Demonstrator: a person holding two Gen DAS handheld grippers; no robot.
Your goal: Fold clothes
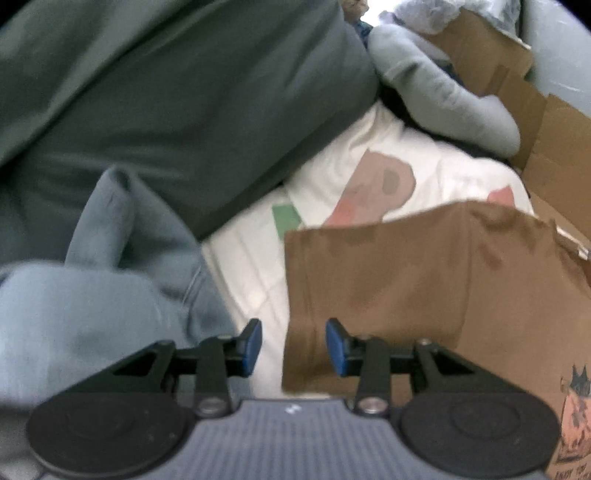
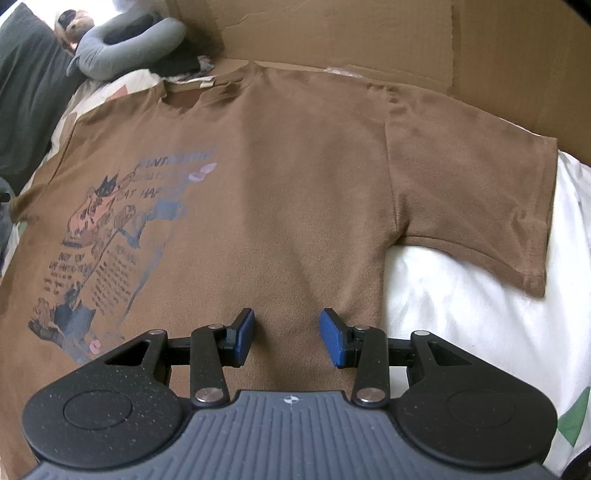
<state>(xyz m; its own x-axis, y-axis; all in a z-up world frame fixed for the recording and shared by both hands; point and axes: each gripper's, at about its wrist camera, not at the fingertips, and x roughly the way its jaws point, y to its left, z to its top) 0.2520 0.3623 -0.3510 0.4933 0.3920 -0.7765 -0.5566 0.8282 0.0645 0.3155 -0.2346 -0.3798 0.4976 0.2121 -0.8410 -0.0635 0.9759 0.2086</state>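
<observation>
blue pads face each other across a gap on the left gripper [image 1: 293, 347]; its fingers [image 1: 251, 345] stand apart with nothing clamped between them, and the folded edge of the brown t-shirt [image 1: 388, 291] lies below that gap, not pinched. the view here is blurred. to the left of the fingers lies a bunched light blue garment [image 1: 96, 295], and past it a dark green cushion [image 1: 166, 110] fills the upper left. between cushion and shirt shows the white bedsheet [image 1: 251, 266] with coloured patches printed on it. a grey neck pillow [image 1: 443, 92] curls at the top right, beside a cardboard sheet [image 1: 554, 147].

the right gripper [image 2: 287, 338] also has its blue pads apart, holding nothing, poised above the shirt's lower body near the side seam; whether the tips touch the cloth i cannot tell. from this view the brown t-shirt [image 2: 277, 184] lies flat, front up, collar away from the camera, its cat print [image 2: 107, 236] at the left and one short sleeve [image 2: 480, 192] spread to the right over the white bedsheet [image 2: 461, 314]. the cardboard sheet [image 2: 369, 33] stands behind the collar.
</observation>
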